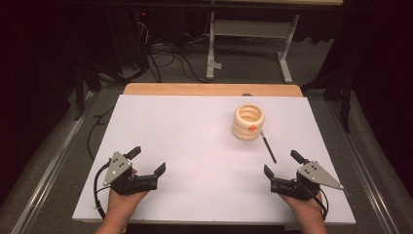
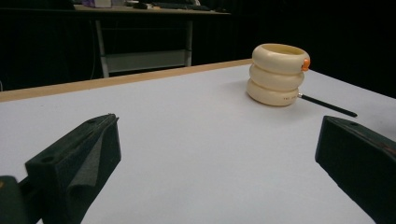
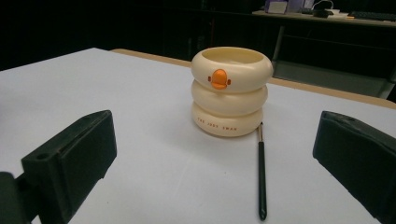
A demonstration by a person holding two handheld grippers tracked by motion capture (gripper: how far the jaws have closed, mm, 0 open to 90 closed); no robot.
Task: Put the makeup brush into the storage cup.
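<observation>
Cream holder (image 1: 248,122): a round, open-topped pot shaped as three stacked bulging rings, glossy cream all over. A small orange badge sits on the top ring, facing the near right corner of the worktop; small lettering runs round the bottom ring, too fine to read with certainty. It stands upright on the right half of the white worktop (image 1: 195,146), nearer the far edge than the near one, seen also in the left gripper view (image 2: 278,74) and the right gripper view (image 3: 231,91)

Brush (image 1: 268,147): thin, black-handled, with a pale metal collar at its far end. It lies flat on the worktop, its far end just beside the foot of the holder, perhaps touching it, its handle running toward the near right corner; also (image 3: 261,177) and (image 2: 327,105)

Left gripper (image 1: 147,161): held in a hand at the near left corner, jaws spread wide with nothing between them, well apart from holder and brush

Right gripper (image 1: 281,163): held in a hand at the near right corner, jaws likewise spread wide and empty, near the brush handle's tip but clear of it, pointing toward the holder

Worktop: a white sheet over a wooden board whose bare strip shows along the far edge
</observation>
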